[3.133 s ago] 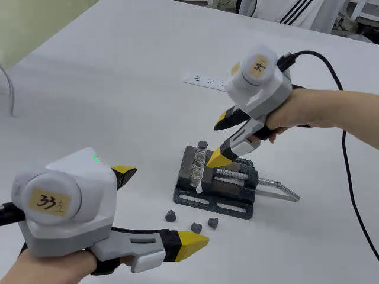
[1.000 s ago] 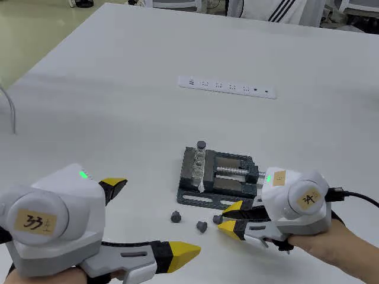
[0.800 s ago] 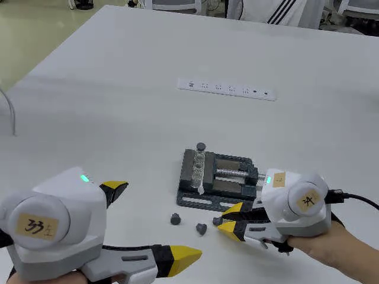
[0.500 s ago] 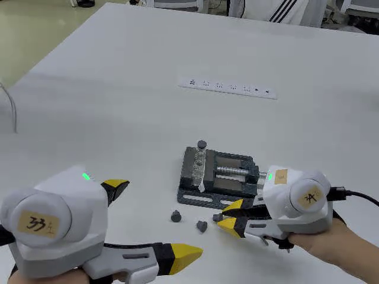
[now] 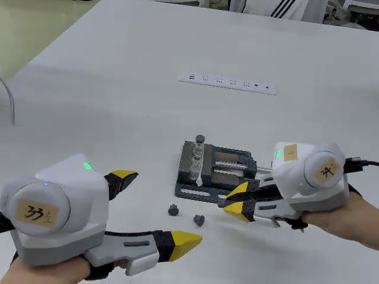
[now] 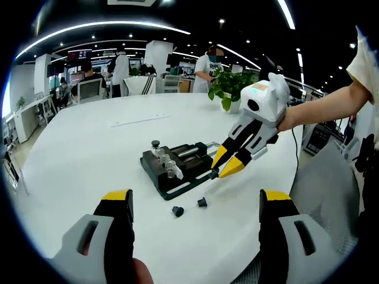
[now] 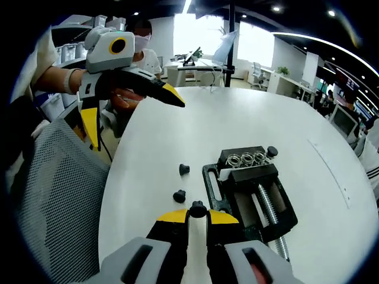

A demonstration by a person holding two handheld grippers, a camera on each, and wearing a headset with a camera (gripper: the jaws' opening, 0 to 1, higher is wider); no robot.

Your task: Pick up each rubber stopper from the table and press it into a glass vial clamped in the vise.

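Observation:
A black vise [image 5: 216,176] clamps a row of glass vials [image 5: 198,160]; the far vial wears a dark stopper [image 5: 200,139]. Two loose rubber stoppers [image 5: 173,209] [image 5: 199,220] lie on the white table in front of the vise. My right gripper [image 5: 231,204] hovers just right of them, at the vise's near corner, shut on a third stopper [image 7: 197,209] pinched at its yellow tips. My left gripper [image 5: 157,208] stands wide open at the lower left, holding nothing. The left gripper view shows the vise [image 6: 177,166], both loose stoppers [image 6: 177,210] and the right gripper [image 6: 228,164].
A white power strip [image 5: 228,83] lies on the table well beyond the vise. The vise screw and handle [image 7: 269,210] stick out toward the right hand. A grey mesh chair [image 7: 53,195] stands at the table's near edge.
My right gripper came down from above the vise, shut on the rightmost of three loose stoppers and lifted it slightly. Two stoppers stay on the table. The left gripper barely moved.

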